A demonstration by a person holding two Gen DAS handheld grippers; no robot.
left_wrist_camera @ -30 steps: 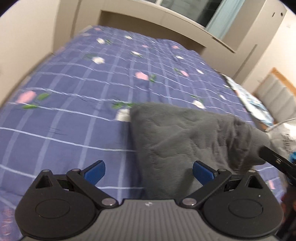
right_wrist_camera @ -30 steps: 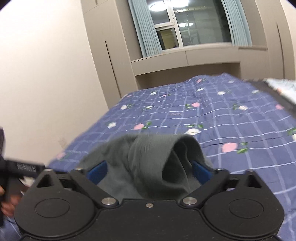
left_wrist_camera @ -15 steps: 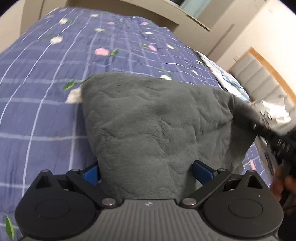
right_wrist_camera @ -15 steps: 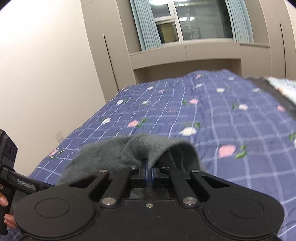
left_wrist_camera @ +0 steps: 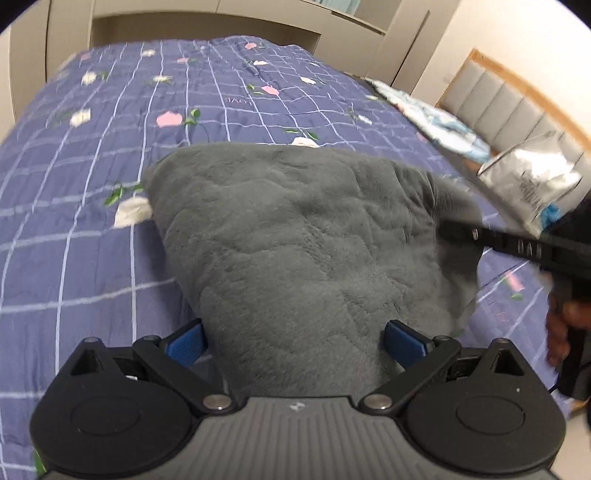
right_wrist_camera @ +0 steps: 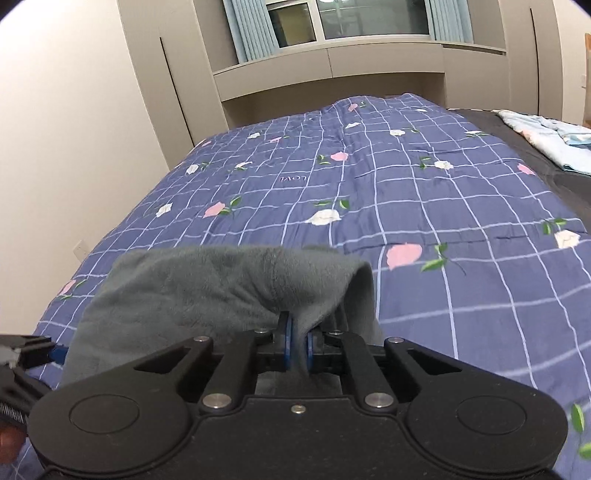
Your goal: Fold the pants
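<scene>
Grey fleece pants (left_wrist_camera: 295,229) lie bunched on a purple checked floral quilt (left_wrist_camera: 92,184). My left gripper (left_wrist_camera: 295,341) is open, its blue pads (left_wrist_camera: 406,341) wide apart with the near end of the pants lying between them. My right gripper (right_wrist_camera: 297,345) is shut on a fold at the edge of the pants (right_wrist_camera: 207,280), and the cloth drapes up and over its pads. In the left wrist view the right gripper (left_wrist_camera: 454,230) comes in from the right and holds the pants' right corner; a hand (left_wrist_camera: 561,321) holds its handle.
The quilt (right_wrist_camera: 406,177) stretches far ahead to beige cabinets and a curtained window (right_wrist_camera: 351,18). A light blue blanket (left_wrist_camera: 436,118) and a silver bag (left_wrist_camera: 532,181) lie at the right by a padded headboard (left_wrist_camera: 498,99). A wall runs along the left side.
My right gripper shut on the pants' edge. My left gripper moved over the pants, so the cloth now lies between its open fingers.
</scene>
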